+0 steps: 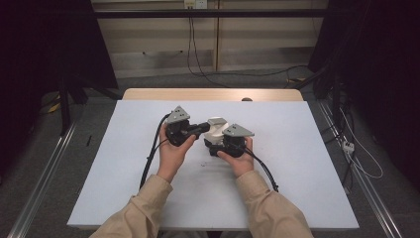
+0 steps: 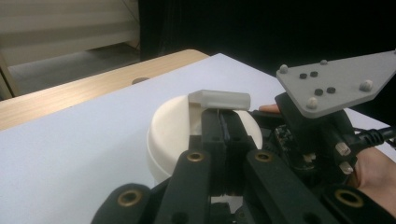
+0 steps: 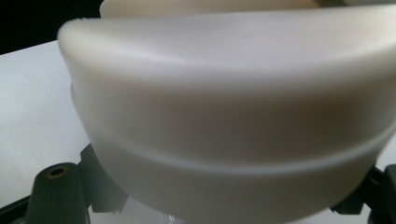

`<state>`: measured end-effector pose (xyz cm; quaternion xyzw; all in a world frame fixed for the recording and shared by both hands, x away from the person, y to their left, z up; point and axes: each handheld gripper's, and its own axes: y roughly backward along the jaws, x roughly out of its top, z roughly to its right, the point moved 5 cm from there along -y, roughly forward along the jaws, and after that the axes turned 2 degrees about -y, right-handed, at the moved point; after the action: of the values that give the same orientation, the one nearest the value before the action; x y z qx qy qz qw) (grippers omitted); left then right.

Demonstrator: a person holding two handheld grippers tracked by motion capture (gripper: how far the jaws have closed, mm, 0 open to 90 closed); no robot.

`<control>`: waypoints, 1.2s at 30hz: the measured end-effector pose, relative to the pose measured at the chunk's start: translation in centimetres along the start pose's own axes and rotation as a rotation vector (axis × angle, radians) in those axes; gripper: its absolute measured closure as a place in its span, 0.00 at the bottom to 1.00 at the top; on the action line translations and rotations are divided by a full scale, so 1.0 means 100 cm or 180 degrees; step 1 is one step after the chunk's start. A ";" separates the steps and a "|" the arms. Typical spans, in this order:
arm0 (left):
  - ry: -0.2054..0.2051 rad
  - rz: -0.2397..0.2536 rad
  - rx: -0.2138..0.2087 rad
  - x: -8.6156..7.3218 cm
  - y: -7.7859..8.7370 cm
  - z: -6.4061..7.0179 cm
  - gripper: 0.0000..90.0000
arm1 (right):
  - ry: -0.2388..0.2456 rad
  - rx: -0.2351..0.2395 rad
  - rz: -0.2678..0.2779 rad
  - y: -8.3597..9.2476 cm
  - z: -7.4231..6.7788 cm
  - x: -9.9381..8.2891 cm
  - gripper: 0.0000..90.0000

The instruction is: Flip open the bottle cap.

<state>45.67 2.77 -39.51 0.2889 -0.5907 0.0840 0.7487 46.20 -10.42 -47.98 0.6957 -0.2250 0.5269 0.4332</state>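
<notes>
A round white container [image 1: 215, 130] stands mid-table between both hands. Its lid carries a small bar handle [image 2: 219, 99]. My left gripper [image 1: 204, 128] reaches in from the left, and its jaws [image 2: 223, 119] are pressed together under that handle, gripping its thin stem. My right gripper [image 1: 216, 144] comes from the near right side and is shut on the container's lower body. In the right gripper view the container wall [image 3: 224, 102] sits very close, with black linkage [image 3: 56, 191] beside it. The contact of the right pads is hidden.
A white board [image 1: 124, 188] covers the wooden table [image 1: 213, 94]. Cables [image 1: 148, 163] trail from each gripper toward the near edge. Metal rails [image 1: 44, 178] run along the floor on both sides, and dark curtains hang at the left and right.
</notes>
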 end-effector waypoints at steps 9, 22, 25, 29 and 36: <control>-0.0016 -0.0010 0.0015 0.003 -0.003 0.000 1.00 | -0.0001 0.0001 -0.0004 0.000 0.000 0.000 0.21; -0.0042 -0.0004 0.0016 0.010 -0.007 0.001 1.00 | 0.0002 0.0000 -0.0007 0.000 0.000 0.000 0.21; -0.0046 -0.0003 0.0013 0.011 -0.008 0.001 1.00 | 0.0000 0.0001 -0.0007 0.000 0.000 0.000 0.21; -0.0050 0.0005 0.0013 0.013 -0.010 0.002 1.00 | -0.0011 0.0001 -0.0006 0.000 0.000 0.000 0.21; -0.0059 0.0007 0.0015 0.017 -0.012 0.002 1.00 | -0.0007 0.0000 -0.0007 0.000 0.000 0.000 0.21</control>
<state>46.53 1.27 -38.31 0.2908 -0.5977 0.0834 0.7425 46.20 -10.41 -47.99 0.6966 -0.2247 0.5256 0.4335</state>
